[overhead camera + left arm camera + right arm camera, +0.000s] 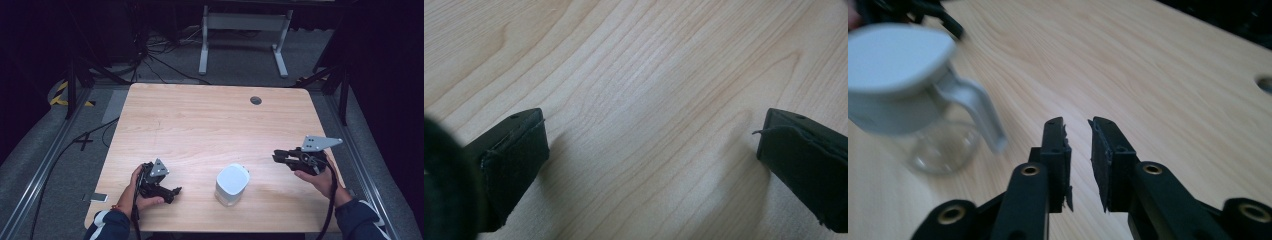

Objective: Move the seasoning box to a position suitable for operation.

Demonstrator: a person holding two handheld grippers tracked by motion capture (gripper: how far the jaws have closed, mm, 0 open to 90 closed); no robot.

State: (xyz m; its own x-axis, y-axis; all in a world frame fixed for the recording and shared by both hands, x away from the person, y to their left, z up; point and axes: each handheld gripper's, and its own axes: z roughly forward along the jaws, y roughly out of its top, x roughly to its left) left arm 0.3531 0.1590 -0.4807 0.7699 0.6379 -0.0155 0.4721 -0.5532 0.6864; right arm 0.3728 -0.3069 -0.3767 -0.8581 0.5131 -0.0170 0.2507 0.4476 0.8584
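Note:
A clear jug (231, 184) with a white lid and white handle stands on the wooden table (200, 120) near its front edge. In the right gripper view the jug (903, 90) sits at the left, handle turned toward the jaws. My right gripper (276, 156) hovers to the jug's right, held above the wood. Its jaws (1077, 122) stand a narrow gap apart with nothing between them. My left gripper (175, 192) rests low to the jug's left, pointing toward it. Its jaws (651, 135) stand wide open over bare wood.
A round cable hole (256, 100) sits near the table's far right edge. A white table frame (245, 30) stands on the floor beyond, with cables around it. A flat phone-like object (95, 197) lies on the floor at the left.

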